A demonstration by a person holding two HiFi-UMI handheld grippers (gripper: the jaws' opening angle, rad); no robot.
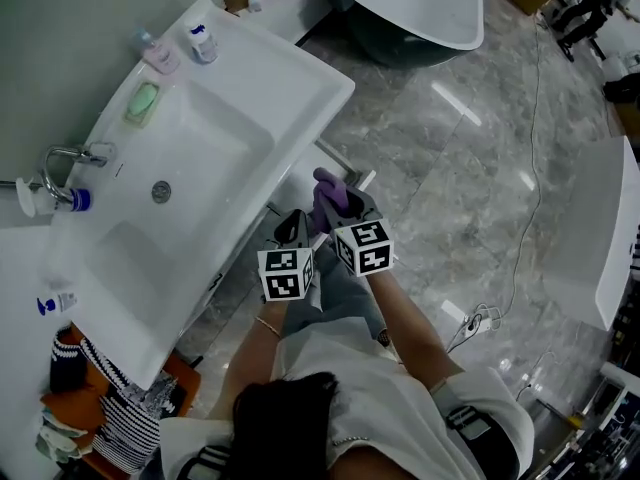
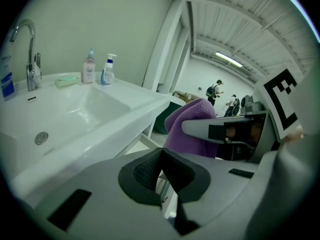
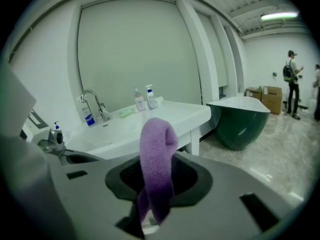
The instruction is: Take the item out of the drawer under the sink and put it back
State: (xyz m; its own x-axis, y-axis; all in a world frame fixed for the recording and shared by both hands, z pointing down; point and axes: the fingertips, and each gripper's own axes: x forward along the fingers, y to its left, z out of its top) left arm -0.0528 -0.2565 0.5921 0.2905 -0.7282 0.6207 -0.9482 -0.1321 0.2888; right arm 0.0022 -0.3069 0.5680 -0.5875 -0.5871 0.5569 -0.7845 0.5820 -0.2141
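Purple cloth (image 3: 157, 156) sits clamped in right tool (image 3: 152, 196).

A white sink (image 1: 290, 78) is recorded. A green soap (image 1: 142, 101), a pink bottle (image 1: 160, 55) and a white bottle (image 1: 202, 42) are set on its rim.

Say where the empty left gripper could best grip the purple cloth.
Probably the cloth by its looped top, which stands free above the right gripper's jaws; come from the person's left, since the lower part is already pinched.
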